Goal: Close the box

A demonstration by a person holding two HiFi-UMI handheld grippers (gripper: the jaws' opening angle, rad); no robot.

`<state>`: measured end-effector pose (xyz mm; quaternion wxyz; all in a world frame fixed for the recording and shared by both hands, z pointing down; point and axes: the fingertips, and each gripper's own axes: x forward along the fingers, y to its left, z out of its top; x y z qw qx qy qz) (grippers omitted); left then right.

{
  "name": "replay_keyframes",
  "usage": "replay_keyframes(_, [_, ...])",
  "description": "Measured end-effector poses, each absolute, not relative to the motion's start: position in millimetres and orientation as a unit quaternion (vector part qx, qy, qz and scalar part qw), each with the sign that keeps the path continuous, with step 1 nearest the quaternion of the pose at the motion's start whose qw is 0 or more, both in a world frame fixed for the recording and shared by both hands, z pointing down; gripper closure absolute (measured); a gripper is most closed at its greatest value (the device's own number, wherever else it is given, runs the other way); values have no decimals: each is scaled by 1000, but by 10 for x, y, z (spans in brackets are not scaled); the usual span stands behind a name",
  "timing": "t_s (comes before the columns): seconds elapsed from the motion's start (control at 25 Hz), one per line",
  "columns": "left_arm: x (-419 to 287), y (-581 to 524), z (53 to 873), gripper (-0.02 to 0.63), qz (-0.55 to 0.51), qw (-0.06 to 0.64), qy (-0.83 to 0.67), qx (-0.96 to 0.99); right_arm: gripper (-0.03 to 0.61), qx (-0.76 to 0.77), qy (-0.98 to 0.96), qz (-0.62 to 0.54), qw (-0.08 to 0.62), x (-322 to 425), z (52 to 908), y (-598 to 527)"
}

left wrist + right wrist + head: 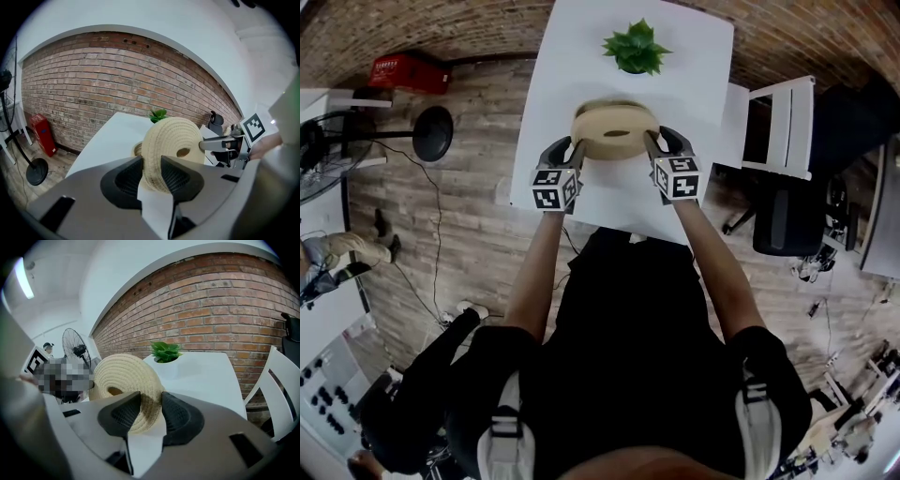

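So right now I've got the woven lid pinched on both sides. The left gripper is clamped on its left rim and the right gripper on the opposite rim, with the coiled edge sandwiched between each pair of pads. It hangs right between the two sets of fingers, over the near half of the white table, with the plant well beyond the fingertips. My guess is it's light, a bit floppy and grippy rather than slick, and nothing that'll break. The rim is the obvious place to hold it, and two opposite grips should stop it sagging. It's a round disc, so there's no real long axis. The flat face with the centre hole points up, tipped slightly toward me. Just past the left fingers something round and woven peeks out behind the lid, probably the box.
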<state>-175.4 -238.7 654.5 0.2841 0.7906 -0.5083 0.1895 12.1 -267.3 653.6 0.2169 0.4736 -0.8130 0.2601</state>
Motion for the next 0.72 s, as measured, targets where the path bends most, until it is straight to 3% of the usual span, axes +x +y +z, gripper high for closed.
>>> replay_keyframes(0.72, [-1804, -2776, 6796, 480, 190, 318, -499, 783, 440, 467, -805, 283, 233, 70, 6752, -2965])
